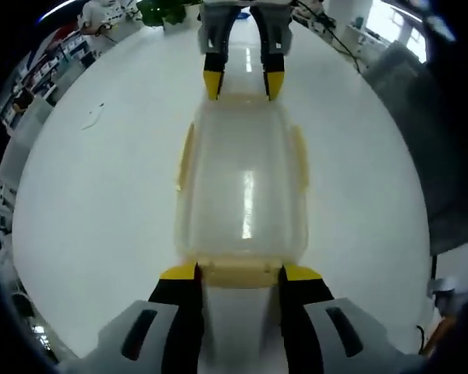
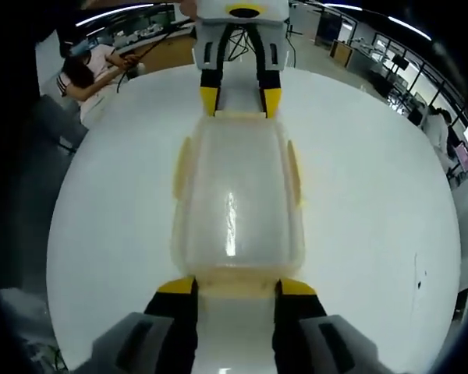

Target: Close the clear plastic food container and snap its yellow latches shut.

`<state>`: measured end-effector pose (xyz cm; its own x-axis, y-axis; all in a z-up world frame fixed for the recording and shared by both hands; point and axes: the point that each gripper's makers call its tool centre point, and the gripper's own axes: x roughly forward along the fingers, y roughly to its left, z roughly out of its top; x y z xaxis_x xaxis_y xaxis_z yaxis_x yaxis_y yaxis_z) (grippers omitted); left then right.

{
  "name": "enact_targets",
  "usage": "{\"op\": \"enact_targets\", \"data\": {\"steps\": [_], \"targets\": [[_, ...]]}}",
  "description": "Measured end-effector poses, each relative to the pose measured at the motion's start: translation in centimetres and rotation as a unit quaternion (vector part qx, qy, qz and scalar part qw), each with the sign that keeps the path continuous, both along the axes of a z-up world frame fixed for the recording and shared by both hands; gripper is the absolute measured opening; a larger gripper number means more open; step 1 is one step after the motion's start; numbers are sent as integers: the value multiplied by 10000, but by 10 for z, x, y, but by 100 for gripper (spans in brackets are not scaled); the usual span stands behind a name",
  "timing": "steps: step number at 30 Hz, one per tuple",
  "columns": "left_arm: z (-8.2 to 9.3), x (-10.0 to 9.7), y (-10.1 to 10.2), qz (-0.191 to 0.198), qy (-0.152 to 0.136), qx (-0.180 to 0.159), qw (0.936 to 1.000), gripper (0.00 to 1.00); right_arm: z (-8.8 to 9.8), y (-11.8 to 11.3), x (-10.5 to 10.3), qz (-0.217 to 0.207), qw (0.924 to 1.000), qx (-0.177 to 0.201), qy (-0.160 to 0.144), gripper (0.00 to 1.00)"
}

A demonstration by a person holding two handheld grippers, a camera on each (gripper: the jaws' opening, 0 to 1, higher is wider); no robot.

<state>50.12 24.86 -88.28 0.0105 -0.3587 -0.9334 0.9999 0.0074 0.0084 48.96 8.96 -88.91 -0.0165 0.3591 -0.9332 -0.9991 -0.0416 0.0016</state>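
The clear plastic container (image 1: 246, 187) lies lengthwise on the white table (image 1: 101, 202) with its lid on. Pale yellow latches show on its long sides (image 1: 186, 156) (image 1: 300, 156) and at both ends. My left gripper (image 1: 240, 273) is open, and its yellow-tipped jaws flank the near end latch (image 1: 238, 274). The right gripper (image 1: 242, 84) stands opposite at the far end, also open. In the right gripper view the container (image 2: 234, 195) runs from my right gripper (image 2: 235, 287), which straddles an end latch (image 2: 235, 282), to the left gripper (image 2: 239, 101).
The table (image 2: 374, 234) is round and glossy, with wide bare surface on both sides of the container. A person (image 2: 82, 74) sits beyond its far left edge. A green plant (image 1: 160, 12) and shelves stand past the table; a dark panel (image 1: 444, 156) lies to the right.
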Motion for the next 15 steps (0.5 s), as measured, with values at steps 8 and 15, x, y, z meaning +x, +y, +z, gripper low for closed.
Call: {"op": "enact_targets", "data": {"steps": [8,15], "targets": [[24,-3,-8,46,35,-17,10000,35,17,-9,-4,50,10000,-27,57,35],[62,0,-9,140,-70,-87,9998,35,52,-11,0,30,9999,110,-69,35]]}}
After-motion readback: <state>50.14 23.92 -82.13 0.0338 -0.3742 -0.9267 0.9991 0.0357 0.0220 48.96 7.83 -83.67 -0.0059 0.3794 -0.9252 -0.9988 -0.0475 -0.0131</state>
